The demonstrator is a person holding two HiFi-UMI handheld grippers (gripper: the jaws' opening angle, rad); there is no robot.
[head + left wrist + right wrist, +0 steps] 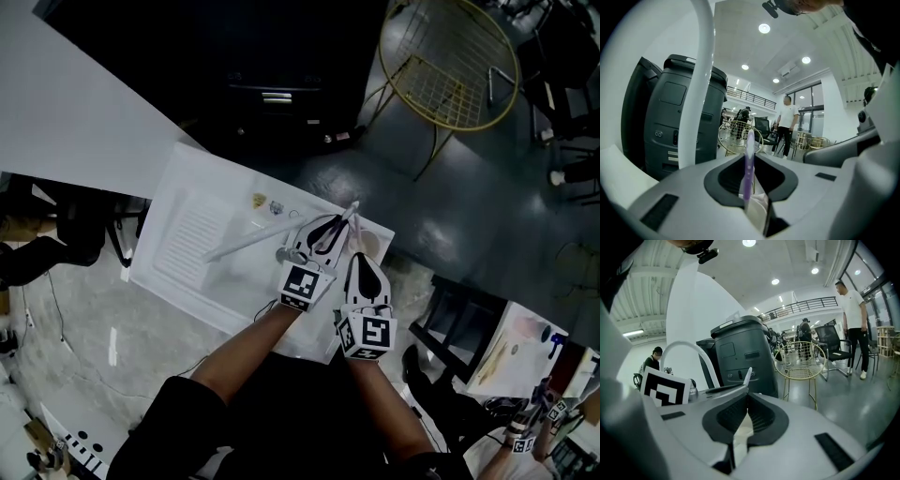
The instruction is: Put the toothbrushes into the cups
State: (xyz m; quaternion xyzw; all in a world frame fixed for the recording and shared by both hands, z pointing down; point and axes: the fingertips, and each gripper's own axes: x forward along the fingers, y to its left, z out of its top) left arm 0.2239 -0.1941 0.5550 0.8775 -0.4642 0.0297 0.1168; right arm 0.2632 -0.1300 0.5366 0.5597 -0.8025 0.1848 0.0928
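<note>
My left gripper (pixel 328 230) is shut on a purple toothbrush (pixel 748 159), which stands upright between its jaws. My right gripper (pixel 357 255), just to its right, is shut on a thin white toothbrush (pixel 746 376) whose tip rises above the closed jaws and whose pale handle shows in the gap below. Both grippers hover over the right end of a white sink unit (pixel 169 267). A pale round cup mouth (pixel 372 244) lies just beyond the right gripper's tips. In the right gripper view the left gripper's marker cube (pixel 665 389) is close at the left.
A curved white faucet (pixel 253 242) arches over the sink to the left of the grippers. Behind the sink stands a dark cabinet (pixel 740 350). A yellow wire chair (pixel 450 61) is on the grey floor beyond. People (pixel 787 124) stand further off.
</note>
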